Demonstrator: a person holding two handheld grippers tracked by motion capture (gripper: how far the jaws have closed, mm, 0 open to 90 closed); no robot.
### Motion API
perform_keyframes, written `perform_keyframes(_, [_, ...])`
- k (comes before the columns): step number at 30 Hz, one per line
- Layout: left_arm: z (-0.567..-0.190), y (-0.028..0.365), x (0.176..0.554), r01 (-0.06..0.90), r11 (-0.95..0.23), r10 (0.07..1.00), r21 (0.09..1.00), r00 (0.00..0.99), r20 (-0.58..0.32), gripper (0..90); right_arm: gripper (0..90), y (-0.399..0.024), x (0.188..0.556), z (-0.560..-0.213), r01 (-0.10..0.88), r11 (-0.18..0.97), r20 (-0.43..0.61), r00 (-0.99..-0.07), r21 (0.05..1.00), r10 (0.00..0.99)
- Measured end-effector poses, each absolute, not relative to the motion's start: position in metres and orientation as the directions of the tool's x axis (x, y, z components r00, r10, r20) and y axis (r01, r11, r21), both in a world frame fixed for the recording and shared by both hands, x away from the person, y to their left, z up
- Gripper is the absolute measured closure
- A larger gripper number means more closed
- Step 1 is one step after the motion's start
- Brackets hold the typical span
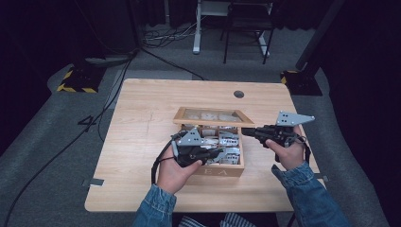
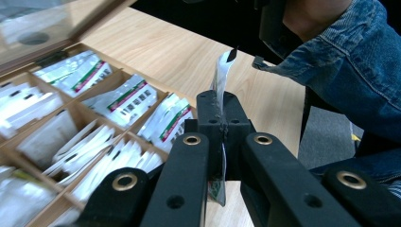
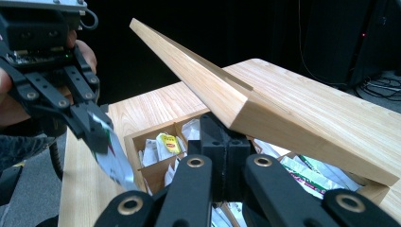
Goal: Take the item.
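A wooden tea box (image 1: pixel 218 172) stands mid-table, its compartments (image 2: pixel 71 137) packed with white sachets. Its glass-paned lid (image 1: pixel 213 116) is tilted up. My left gripper (image 1: pixel 218 152) hovers over the box's front right part, shut on a white sachet (image 2: pixel 221 71) that stands edge-on between its jaws (image 2: pixel 221 101). The right gripper view shows that same sachet (image 3: pixel 116 168) hanging from the left gripper (image 3: pixel 97 130). My right gripper (image 1: pixel 246 131) is shut with nothing between its jaws. Its tips (image 3: pixel 225 130) sit under the lid's (image 3: pixel 265 104) raised corner, touching its underside.
The light wooden table (image 1: pixel 142 142) has bare room left of the box and a cable hole (image 1: pixel 239 94) at the back. Cables run over the grey floor at the left. The person's right denim sleeve (image 2: pixel 350 56) is close behind the held sachet.
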State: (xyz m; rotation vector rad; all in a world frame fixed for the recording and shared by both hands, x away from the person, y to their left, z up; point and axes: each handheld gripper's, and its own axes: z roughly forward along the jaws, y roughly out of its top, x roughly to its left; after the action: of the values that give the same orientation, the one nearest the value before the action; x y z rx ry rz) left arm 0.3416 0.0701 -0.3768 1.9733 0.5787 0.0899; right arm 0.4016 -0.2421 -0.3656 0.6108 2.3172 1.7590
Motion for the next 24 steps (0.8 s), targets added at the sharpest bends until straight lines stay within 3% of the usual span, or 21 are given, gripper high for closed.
perform_keyframes(17, [-0.372, 0.120, 0.329, 0.401, -0.282, 0.528, 0.872, 0.823, -0.207, 89.8, 90.0, -0.241, 0.401, -0.366, 0.219, 0.223, 0.110, -0.901, 0.950, 0.419])
perform_keyframes(24, [-0.373, 0.143, 0.322, 0.390, -0.290, 0.580, 0.874, 0.798, -0.164, 89.6, 90.0, -0.241, 0.401, -0.366, 0.219, 0.222, 0.110, -0.901, 0.950, 0.419])
